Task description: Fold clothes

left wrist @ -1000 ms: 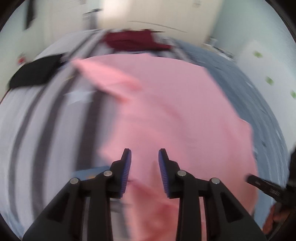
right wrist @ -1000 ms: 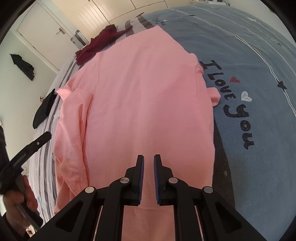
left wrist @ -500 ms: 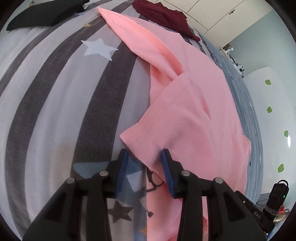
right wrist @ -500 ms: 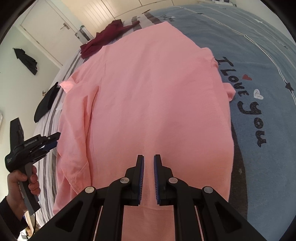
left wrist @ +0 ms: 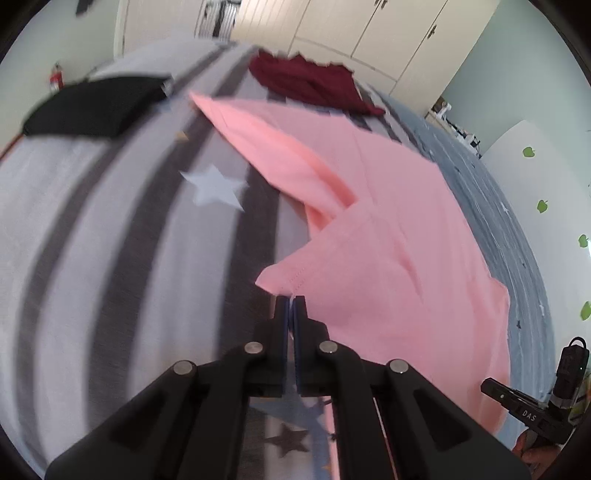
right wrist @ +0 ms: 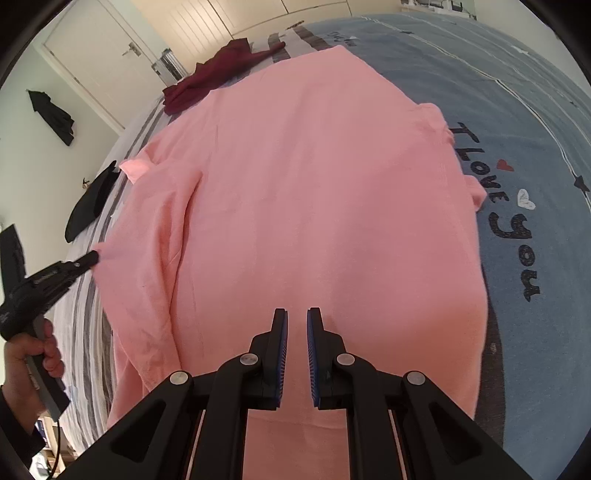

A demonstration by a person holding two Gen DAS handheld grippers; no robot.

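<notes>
A pink shirt lies spread on the bed, its left sleeve folded in over the striped side. My left gripper is shut on the hemmed corner of that sleeve and holds it just above the cover. The right wrist view shows the same gripper at the far left, pinching the pink corner in a person's hand. My right gripper hangs over the shirt's near part, jaws a narrow gap apart with nothing between them.
The bed cover is grey-and-white striped with stars on the left and blue with "I Love You" lettering on the right. A dark red garment and a black one lie at the far end. Cupboard doors stand behind.
My left gripper has closed on the pink sleeve corner that lay between its open jaws, and has drawn it outward to the left. The right gripper has stayed put.
</notes>
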